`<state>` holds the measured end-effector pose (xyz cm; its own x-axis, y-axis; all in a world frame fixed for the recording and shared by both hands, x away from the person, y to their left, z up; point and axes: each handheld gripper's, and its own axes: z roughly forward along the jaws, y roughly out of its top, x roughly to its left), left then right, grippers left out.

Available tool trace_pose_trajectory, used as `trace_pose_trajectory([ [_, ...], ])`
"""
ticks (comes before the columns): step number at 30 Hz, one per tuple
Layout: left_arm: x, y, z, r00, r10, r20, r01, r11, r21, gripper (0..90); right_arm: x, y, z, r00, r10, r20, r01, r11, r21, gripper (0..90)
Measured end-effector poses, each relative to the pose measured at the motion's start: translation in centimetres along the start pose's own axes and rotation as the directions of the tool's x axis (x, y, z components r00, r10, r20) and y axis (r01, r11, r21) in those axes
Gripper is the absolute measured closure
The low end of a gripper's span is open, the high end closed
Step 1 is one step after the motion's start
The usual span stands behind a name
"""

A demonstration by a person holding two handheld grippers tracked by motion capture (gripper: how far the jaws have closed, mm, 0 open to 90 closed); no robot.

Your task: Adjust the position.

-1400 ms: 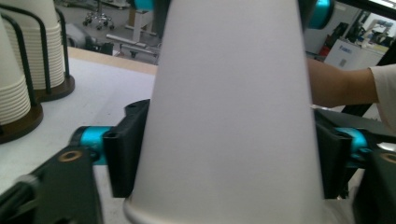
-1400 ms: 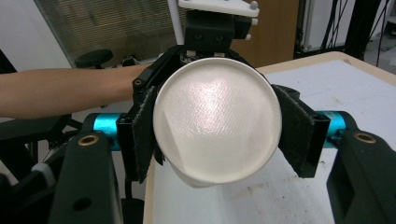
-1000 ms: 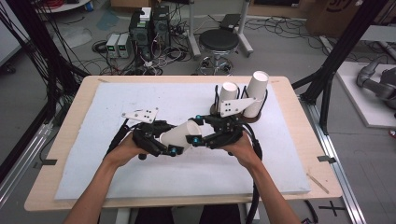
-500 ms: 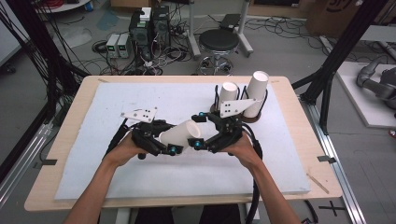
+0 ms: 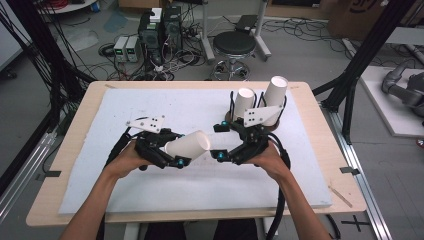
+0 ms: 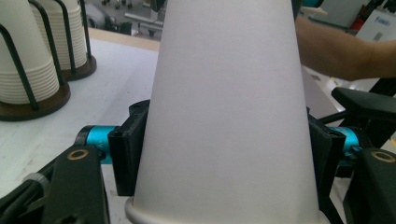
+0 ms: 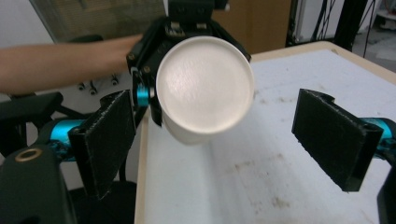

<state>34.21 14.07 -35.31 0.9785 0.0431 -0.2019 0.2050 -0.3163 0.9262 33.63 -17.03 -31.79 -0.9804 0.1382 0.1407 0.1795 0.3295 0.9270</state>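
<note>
From the high view, the left gripper [image 5: 167, 150] holds one white paper cup [image 5: 189, 145] lying on its side just above the worktop [image 5: 75, 200], its long axis running left to right with the closed base pointing right, toward the right gripper [image 5: 227, 142]. That gripper sits just to the right of the cup's base, jaws spread wide and holding nothing, so it is the free one and the cup lies straight ahead of it. At the far right of the worktop stand two wire cup holders [image 5: 232, 107], each with one stack of paper cups [image 5: 274, 97] (so two stacks and one loose cup).

In the left gripper view, the paper cup [image 6: 224, 116] rises between the jaws, which press on its two sides near the rolled rim, with the narrow end pointing away from the camera. The two stacks of cups [image 6: 21, 60] stand far left in their wire holders, well apart from the held cup.

In the right gripper view, the cup's round base [image 7: 205, 84] faces the camera, centred between the two open jaws but beyond their tips (not yet between them). The left gripper [image 7: 154, 88] clamps it from behind.
</note>
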Motion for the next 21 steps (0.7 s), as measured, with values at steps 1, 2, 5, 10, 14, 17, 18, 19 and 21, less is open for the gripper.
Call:
trace_pose_trajectory([
  [1,-0.1,0.1,-0.1,1.0,-0.001,-0.005,0.001,1.0,0.009,30.5,0.0,0.0,-0.1,1.0,-0.005,0.0,0.005,1.0,0.013,14.0],
  [2,-0.2,0.4,-0.2,0.9999,0.002,-0.012,-0.002,0.9996,0.027,30.5,0.0,0.1,-0.1,0.9997,-0.019,0.016,0.018,1.0,0.025,14.0],
  [5,-0.4,0.9,-0.3,0.9996,0.011,-0.026,-0.009,0.9975,0.07,30.5,0.1,0.2,-0.2,0.9992,-0.03,0.025,0.028,0.996,0.084,14.0],
  [10,-0.7,1.6,-0.1,0.9984,0.026,-0.049,-0.016,0.9798,0.199,30.5,0.2,0.9,-0.1,0.9952,-0.083,0.052,0.071,0.979,0.189,14.3],
  [14,-0.9,2.2,0.0,0.9977,0.029,-0.06,-0.013,0.9664,0.257,30.5,0.4,1.6,0.4,0.9909,-0.124,0.052,0.104,0.953,0.285,14.7],
  [17,-1.0,2.5,0.1,0.9968,0.038,-0.07,-0.014,0.9499,0.312,30.5,0.5,1.9,1.0,0.9866,-0.157,0.042,0.132,0.923,0.363,14.8],
  [18,-1.0,2.6,0.1,0.9968,0.039,-0.07,-0.013,0.9436,0.331,30.5,0.5,2.0,1.1,0.9859,-0.162,0.041,0.135,0.916,0.377,14.8],
  [19,-1.0,2.7,0.2,0.9968,0.035,-0.072,-0.008,0.9393,0.343,30.5,0.5,2.0,1.3,0.9847,-0.17,0.037,0.142,0.907,0.397,14.8],
  [21,-1.0,2.8,0.2,0.9966,0.04,-0.072,-0.011,0.9317,0.363,30.5,0.6,2.2,1.6,0.9826,-0.182,0.037,0.149,0.891,0.428,15.0],
])
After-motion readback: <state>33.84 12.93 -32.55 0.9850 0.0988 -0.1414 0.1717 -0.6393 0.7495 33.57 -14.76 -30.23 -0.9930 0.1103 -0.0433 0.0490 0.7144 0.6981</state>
